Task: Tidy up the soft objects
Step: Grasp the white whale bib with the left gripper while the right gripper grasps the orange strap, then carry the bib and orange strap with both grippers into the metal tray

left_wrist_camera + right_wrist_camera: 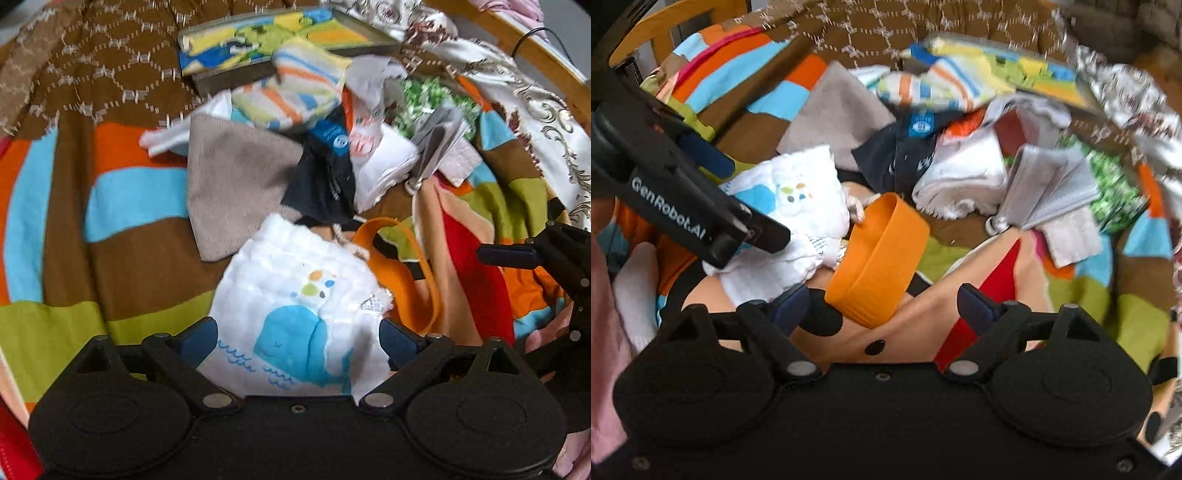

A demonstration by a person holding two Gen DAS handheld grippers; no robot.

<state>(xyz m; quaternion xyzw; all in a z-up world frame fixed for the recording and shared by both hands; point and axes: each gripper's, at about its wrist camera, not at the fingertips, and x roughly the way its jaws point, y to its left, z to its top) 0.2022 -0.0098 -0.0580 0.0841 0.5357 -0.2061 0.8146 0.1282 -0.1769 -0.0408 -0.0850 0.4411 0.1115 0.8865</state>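
Left gripper [297, 343] has its jaws apart with the white whale cloth [295, 317] lying between them, nothing clamped yet; the cloth runs from the jaws toward the far side, so its long axis is roughly along the fingers, and a straight close would pinch its near edge; left gripper is clearly the nearer one to it.

Right gripper [882, 302] also has jaws apart, gripping nothing; the orange band [879, 258] sits between its fingers, just right of the white whale cloth and touching it at the far corner; under both lies a peach cloth with black dots and a red stripe [979, 306].

Judgement: the orange band is the likely snag; it overlaps the whale cloth's right edge, so lifting the cloth may drag the band along unless right gripper takes the band first.

Rest of the pile, farther off on the striped blanket [140, 199]: beige cloth [236, 184] far-left of the whale cloth, dark navy garment [325, 184] beside it, striped towel [295, 88] beyond, folded grey cloths [1049, 184] to the right; box with colourful folded cloths [266, 40] at the far end, well apart from both grippers; frames are motion-blurred, fine detail unclear.
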